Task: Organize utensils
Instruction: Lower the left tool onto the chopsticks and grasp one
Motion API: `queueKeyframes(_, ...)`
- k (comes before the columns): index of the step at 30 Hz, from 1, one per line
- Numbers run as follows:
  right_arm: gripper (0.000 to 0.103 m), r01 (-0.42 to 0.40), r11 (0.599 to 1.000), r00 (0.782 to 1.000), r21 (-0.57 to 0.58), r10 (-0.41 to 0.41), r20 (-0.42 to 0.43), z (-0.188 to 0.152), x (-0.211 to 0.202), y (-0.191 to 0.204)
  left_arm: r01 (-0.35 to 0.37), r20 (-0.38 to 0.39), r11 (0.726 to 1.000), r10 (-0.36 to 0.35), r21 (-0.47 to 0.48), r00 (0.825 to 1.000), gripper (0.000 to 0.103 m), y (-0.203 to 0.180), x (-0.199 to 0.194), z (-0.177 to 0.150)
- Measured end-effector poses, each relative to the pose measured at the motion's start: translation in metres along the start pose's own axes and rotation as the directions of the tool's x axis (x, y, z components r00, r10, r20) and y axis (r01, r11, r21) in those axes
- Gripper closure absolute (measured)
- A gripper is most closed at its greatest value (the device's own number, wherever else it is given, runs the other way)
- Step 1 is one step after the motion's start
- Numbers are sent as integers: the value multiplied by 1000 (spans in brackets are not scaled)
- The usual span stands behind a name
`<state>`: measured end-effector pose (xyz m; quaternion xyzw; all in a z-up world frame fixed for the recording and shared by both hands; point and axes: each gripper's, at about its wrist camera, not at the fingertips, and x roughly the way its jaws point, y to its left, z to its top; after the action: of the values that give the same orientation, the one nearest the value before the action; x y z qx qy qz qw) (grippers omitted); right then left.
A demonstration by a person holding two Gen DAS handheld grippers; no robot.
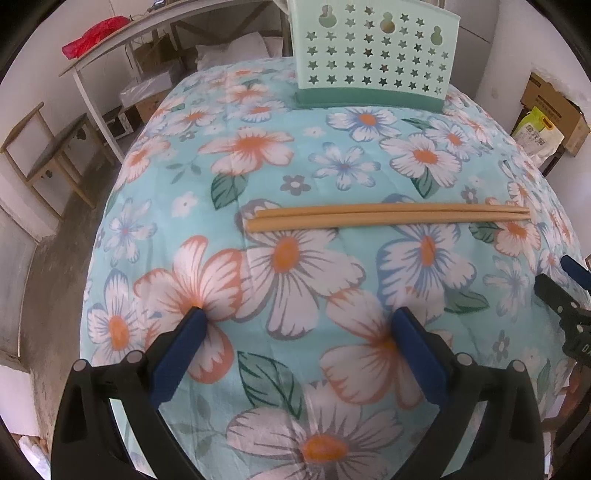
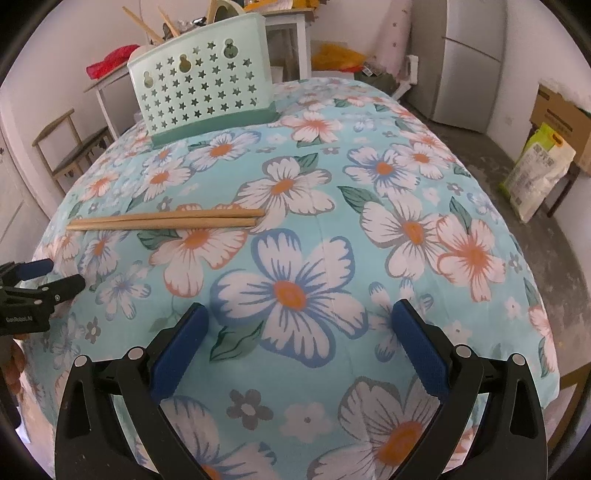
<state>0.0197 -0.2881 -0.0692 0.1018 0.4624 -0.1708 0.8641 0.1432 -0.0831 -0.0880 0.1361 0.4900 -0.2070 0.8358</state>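
Before your left gripper (image 1: 297, 317): two chopsticks (image 1: 388, 214) side by side, crosswise on the bench cloth (image 1: 295, 166). Behind them, at the bench's far edge: utensil holder (image 1: 373, 55), more chopsticks (image 2: 142, 22) standing in it.

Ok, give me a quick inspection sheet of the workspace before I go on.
Surface: floral cloth over the table, lightly creased.
Job's things: two chopsticks lying side by side, touching, flat on the cloth; green holder upright at the far edge, with utensils sticking out of its top in the right wrist view.
Clutter: nothing seen on the cloth.
Grippers: left gripper open, empty, above the cloth near the chopsticks; right gripper open, empty, further right.
Cables: nothing seen.
Surroundings: side table with a red bag, wooden chair, fridge, box and sack on the floor.
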Motion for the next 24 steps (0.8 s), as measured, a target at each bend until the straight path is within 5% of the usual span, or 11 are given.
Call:
queueKeyframes(7, 8, -62, 998, 998, 28, 61, 31, -1, -2, -8, 6, -1, 999, -6, 38, 1000, 4, -5, 2, 4)
queueKeyframes(10, 8, -123, 990, 992, 65, 121, 32, 2, -4, -17, -11, 91, 997, 3, 82, 996, 7, -10, -15, 7)
queueKeyframes(18, 8, -237, 959, 970, 156, 242, -16, 18, -11, -36, -42, 234, 960, -25, 278, 972, 36, -51, -39, 19)
queueKeyframes(21, 9, -248, 952, 968, 181, 249, 17, 23, -17, -47, -104, 289, 909, -19, 405, 957, 45, -76, -43, 16)
queueKeyframes(24, 14, -255, 939, 967, 229, 252, 40, 27, -20, -63, -246, 367, 797, 33, 551, 930, 54, -107, -39, 5)
